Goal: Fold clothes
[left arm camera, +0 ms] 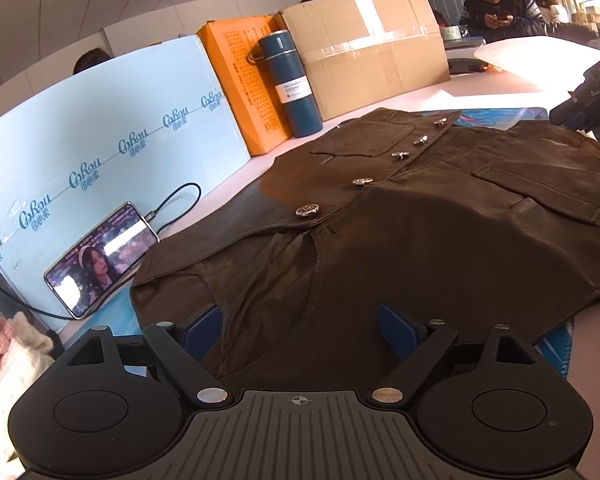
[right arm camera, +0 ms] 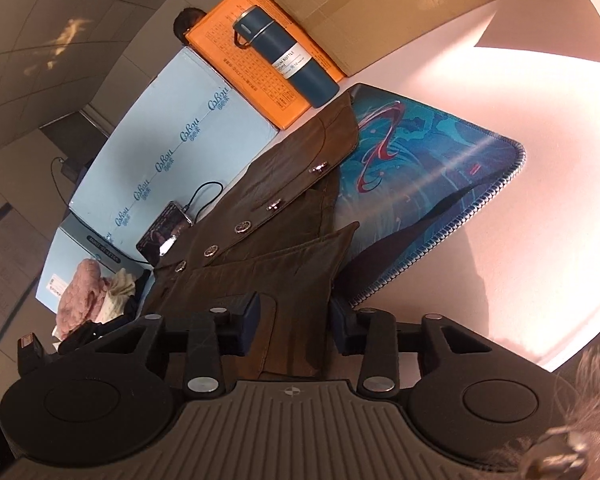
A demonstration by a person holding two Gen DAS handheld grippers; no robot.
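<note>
Daylight is pouring in from the upper right of both frames, washing out the worktop (right arm camera: 540, 140) into pale pink glare. The brown jacket (left arm camera: 420, 220) is sitting in dim shadow. Fisheye curvature is bending the edges, with dark corners vignetting; focus is staying fairly sharp.

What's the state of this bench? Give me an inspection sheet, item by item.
Surface: pale table with a blue patterned mat.
Job's things: brown jacket spread buttoned across the mat; pink and cream clothes piled at the side.
Clutter: blue bottle; phone, screen lit, leaning on the light blue box.
Grippers: left gripper open, jacket between its fingers; right gripper shut on the jacket's edge.
Cables: black cable plugged into the phone.
Surroundings: orange box, cardboard box, people behind.
</note>
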